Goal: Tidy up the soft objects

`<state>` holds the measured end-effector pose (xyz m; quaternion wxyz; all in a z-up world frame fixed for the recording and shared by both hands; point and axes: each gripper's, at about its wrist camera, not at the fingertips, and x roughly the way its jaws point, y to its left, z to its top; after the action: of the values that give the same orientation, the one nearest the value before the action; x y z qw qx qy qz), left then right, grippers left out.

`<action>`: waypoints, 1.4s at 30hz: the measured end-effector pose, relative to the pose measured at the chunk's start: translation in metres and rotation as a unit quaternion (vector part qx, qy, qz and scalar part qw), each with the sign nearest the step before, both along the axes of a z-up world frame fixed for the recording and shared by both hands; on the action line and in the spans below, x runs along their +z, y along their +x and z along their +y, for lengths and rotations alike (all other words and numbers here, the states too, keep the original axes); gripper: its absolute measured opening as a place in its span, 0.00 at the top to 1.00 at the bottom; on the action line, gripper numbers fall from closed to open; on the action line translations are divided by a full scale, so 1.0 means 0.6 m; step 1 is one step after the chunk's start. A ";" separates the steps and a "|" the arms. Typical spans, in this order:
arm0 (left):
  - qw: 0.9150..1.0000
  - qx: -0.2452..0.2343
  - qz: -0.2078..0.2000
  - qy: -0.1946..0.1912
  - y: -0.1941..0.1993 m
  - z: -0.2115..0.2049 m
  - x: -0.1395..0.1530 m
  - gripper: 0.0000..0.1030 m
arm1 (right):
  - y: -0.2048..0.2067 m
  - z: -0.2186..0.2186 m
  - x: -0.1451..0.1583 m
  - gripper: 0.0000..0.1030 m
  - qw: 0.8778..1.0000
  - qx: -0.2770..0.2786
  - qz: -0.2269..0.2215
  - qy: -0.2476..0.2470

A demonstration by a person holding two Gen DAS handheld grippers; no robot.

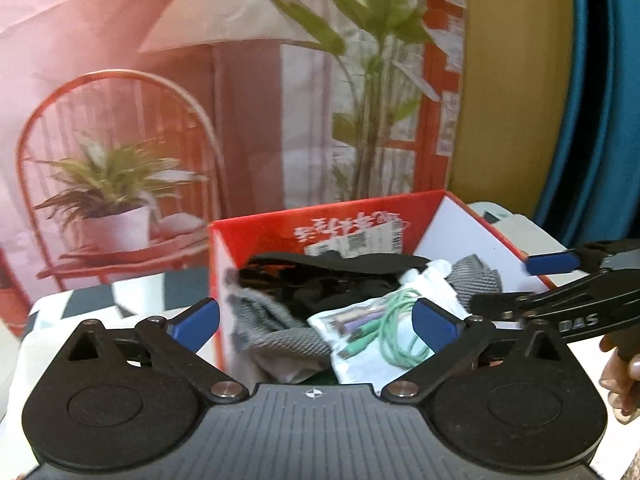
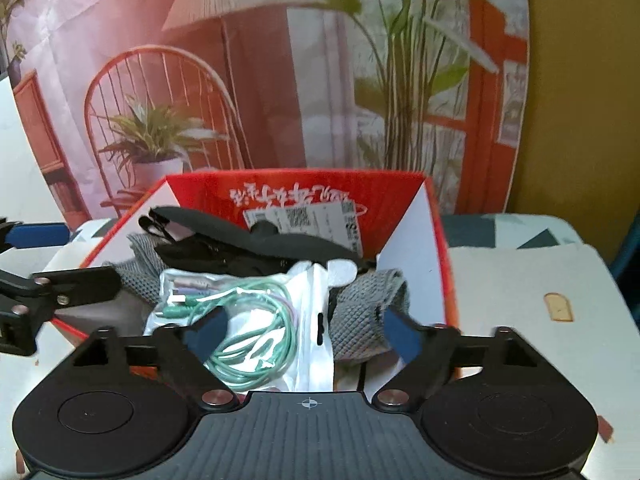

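A large printed backdrop fills the background, showing a pink room with a floor lamp, a red wire chair, potted plants and a red-framed window. In front of it stands a table under a pale cloth with grey-blue patches. On the table sits an open red cardboard box with white inner walls, a shipping label on its far inner wall. The box is heaped with soft things: a black fabric item lies across the back, a grey knitted cloth spills over the near edge on both sides, and on top at the front rests a clear plastic bag holding a coiled green cable; what look like purple-tipped plugs are beside the coil, though blur makes that uncertain. The left gripper hovers just before the box with its blue-padded jaws spread wide, nothing between them, pointing down at the bag. The right gripper hangs over the box's near edge, jaws likewise wide apart and empty, the bag and cable below. At the left camera's right edge, a person's fingers hold the right gripper's handle.
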<state>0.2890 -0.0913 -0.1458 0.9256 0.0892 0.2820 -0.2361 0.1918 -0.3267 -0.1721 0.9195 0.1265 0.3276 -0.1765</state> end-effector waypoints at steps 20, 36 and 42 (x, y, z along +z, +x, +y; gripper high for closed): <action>0.991 0.114 -0.063 -0.025 -0.145 0.079 0.068 0.00 | -0.089 0.064 0.090 0.00 0.999 -0.037 -0.024 -0.024; 0.980 0.151 -0.128 -0.031 -0.348 0.115 0.193 0.00 | -0.239 0.170 0.219 0.00 0.994 -0.036 -0.090 -0.052; 0.974 0.164 -0.151 -0.032 -0.437 0.130 0.250 0.00 | -0.316 0.227 0.285 0.00 0.989 -0.039 -0.119 -0.076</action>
<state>0.0265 -0.0133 0.0042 0.9860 0.0467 0.1420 -0.0741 0.0021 -0.1902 -0.0008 0.9515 0.0889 0.1960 -0.2200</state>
